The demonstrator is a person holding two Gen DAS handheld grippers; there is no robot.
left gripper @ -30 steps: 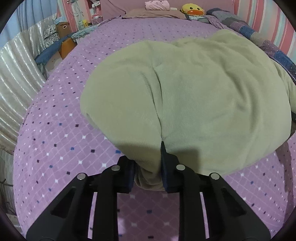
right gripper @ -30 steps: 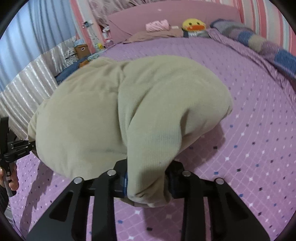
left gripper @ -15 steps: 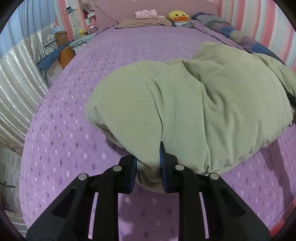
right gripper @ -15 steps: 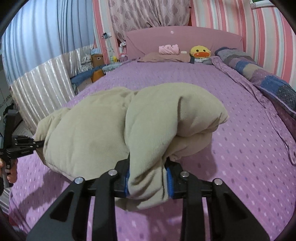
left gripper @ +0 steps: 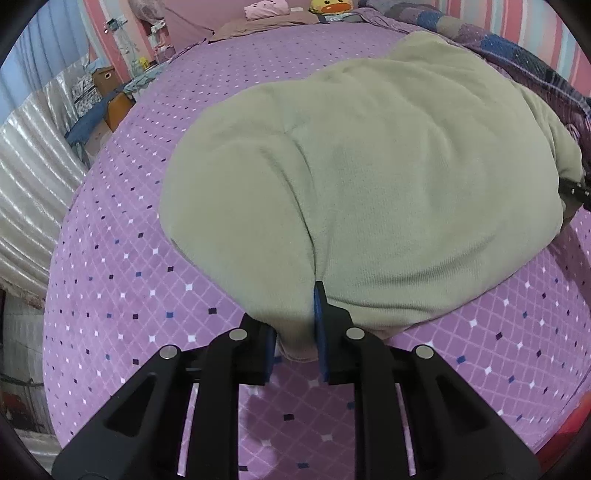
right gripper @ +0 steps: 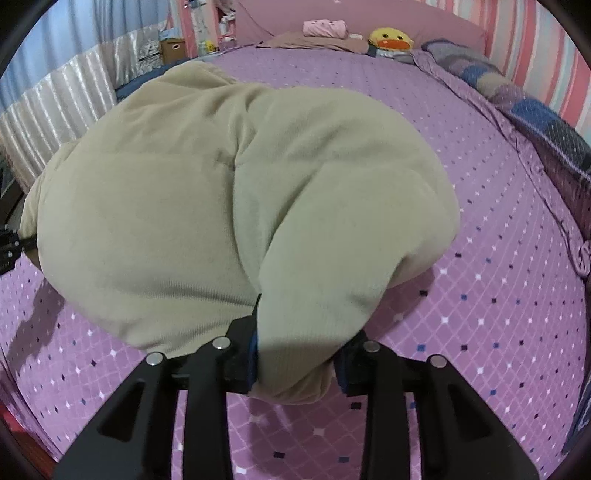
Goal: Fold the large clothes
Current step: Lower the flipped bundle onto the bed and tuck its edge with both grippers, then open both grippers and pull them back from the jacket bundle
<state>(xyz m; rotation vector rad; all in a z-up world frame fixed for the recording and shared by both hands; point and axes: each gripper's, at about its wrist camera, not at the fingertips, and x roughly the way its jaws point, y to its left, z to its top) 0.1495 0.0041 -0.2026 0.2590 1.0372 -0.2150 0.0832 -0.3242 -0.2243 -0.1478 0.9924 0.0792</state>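
So we've got the left tongs (left gripper: 294,341) pinched on one bunched edge of the beige garment (left gripper: 369,177) and the right tongs (right gripper: 295,360), jaws easing open, around the other, keeping it spread above the purple bed (left gripper: 122,280) for folding.

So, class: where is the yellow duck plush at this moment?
In the right wrist view, the yellow duck plush sits at the far head of the bed, right of the folded pink cloth, against the pink headboard.
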